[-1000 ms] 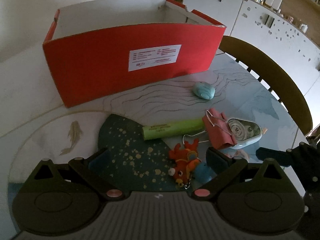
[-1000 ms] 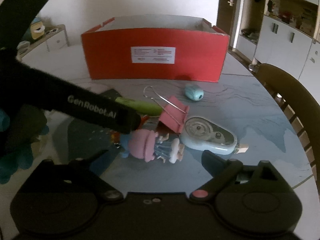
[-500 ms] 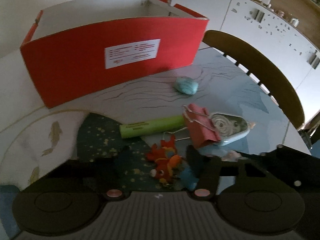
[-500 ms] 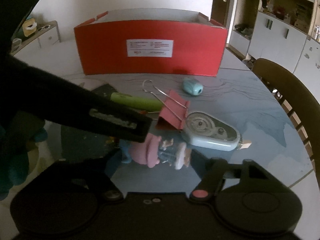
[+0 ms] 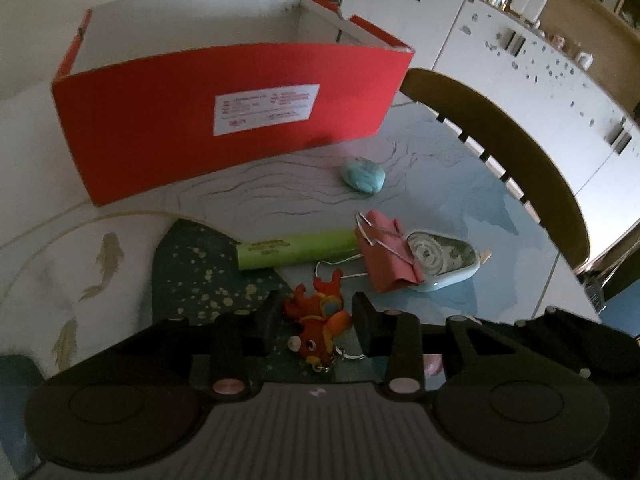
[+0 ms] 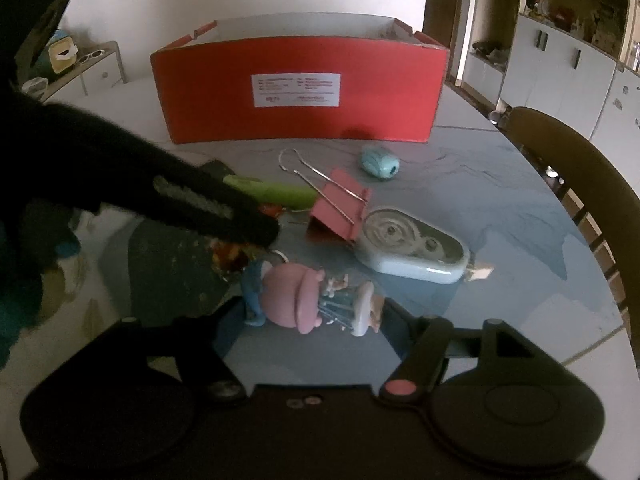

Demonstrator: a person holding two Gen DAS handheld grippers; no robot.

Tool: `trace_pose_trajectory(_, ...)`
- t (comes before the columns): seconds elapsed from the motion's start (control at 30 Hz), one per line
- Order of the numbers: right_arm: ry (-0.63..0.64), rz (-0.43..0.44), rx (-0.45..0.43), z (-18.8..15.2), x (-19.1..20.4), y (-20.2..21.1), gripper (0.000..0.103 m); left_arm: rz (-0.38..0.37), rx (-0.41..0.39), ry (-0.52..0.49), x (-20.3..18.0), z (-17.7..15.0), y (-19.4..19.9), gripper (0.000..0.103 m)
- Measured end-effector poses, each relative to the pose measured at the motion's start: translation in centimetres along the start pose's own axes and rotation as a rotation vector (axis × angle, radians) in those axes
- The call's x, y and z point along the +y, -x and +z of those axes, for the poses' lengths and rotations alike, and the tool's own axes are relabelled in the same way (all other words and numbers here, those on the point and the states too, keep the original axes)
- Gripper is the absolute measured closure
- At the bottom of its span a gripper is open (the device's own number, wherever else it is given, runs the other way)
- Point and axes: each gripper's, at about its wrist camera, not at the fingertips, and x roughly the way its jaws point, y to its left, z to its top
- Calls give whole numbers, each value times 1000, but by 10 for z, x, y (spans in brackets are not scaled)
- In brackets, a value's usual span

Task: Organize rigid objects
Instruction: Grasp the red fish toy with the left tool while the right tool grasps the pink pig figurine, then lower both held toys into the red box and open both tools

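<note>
A red fish keychain [image 5: 318,330] lies on the dark speckled patch of the table. My left gripper [image 5: 316,308] has a finger against each of its sides, and the jaws are closing on it. In the right wrist view a pink-hatted doll figure [image 6: 288,300] lies sideways between the fingers of my right gripper [image 6: 314,312], which is shut on it. The left gripper's black finger [image 6: 224,212] reaches in from the left just beyond the doll. The open red box [image 5: 224,120] stands behind.
Between grippers and box lie a green tube [image 5: 296,248], a pink binder clip [image 5: 384,256], a light-blue correction tape dispenser [image 5: 444,260] and a small blue sharpener [image 5: 364,174]. A wooden chair back [image 5: 520,168] curves along the table's right edge.
Both grippers stood wide open a second ago. The left jaws have closed in on the red fish keychain. The right jaws have closed onto the pink doll. Neither hand has shifted much.
</note>
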Motion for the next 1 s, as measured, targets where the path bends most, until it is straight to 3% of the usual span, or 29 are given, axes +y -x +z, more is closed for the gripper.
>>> trace_pose_trajectory(0.33,-26,22,-41,11,-10,36,31,-12,-39,54,11,6,36,70)
trace_pose_trajectory(1.0,-25,99,-120,86,-38,101,31,-15,-141,29,7,39,109,70)
